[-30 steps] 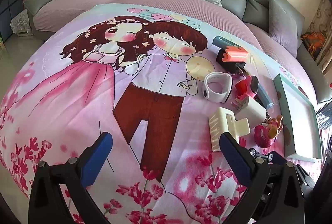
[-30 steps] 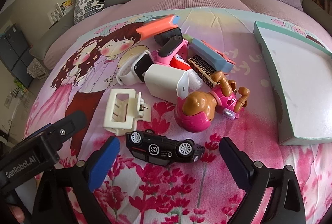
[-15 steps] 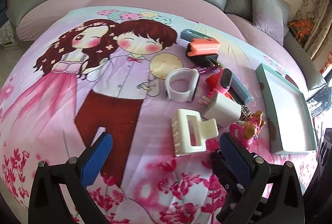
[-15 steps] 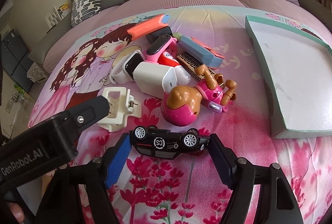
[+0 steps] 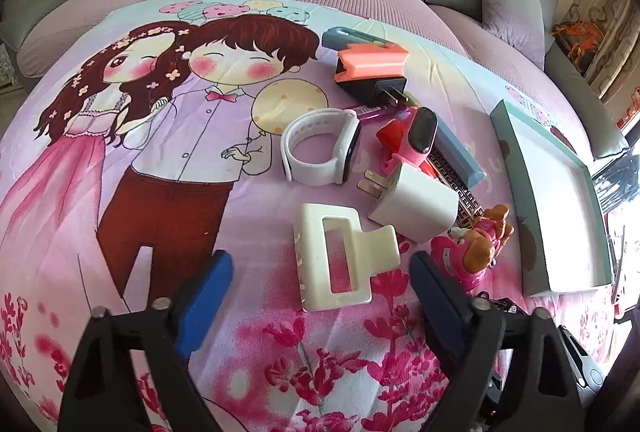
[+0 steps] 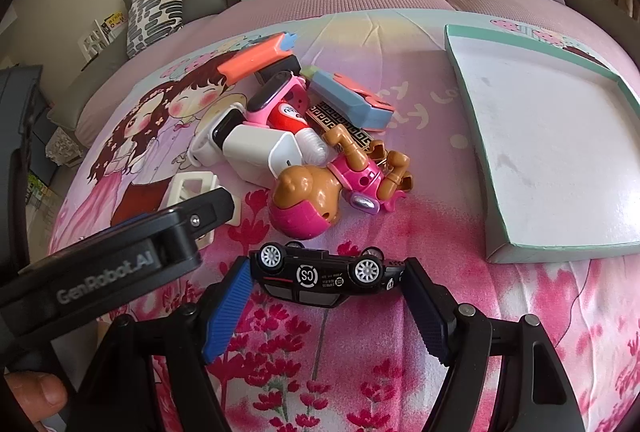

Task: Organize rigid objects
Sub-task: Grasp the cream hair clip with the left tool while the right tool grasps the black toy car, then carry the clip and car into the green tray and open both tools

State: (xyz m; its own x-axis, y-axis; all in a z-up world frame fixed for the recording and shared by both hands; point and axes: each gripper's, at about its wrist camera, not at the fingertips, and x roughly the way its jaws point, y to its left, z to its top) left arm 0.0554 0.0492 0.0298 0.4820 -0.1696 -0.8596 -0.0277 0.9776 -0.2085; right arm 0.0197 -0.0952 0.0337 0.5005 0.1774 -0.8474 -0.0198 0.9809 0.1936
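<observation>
Both grippers have closed in: the right gripper [image 6: 326,306] pinches the overturned black toy car [image 6: 324,274] by its ends, while the left gripper [image 5: 320,296], jaws closing, straddles the cream hair claw [image 5: 340,256], ready for the teal tray [image 6: 560,248].

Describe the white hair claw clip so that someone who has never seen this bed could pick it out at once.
Start at the cartoon couple bedspread and go to the heap of small things right of the boy's red trousers. At the heap's near edge, in front of the white watch and the white plug charger, lies the hair claw clip. It alone is cream, flat, with a rectangular cut-out and teeth.
</observation>
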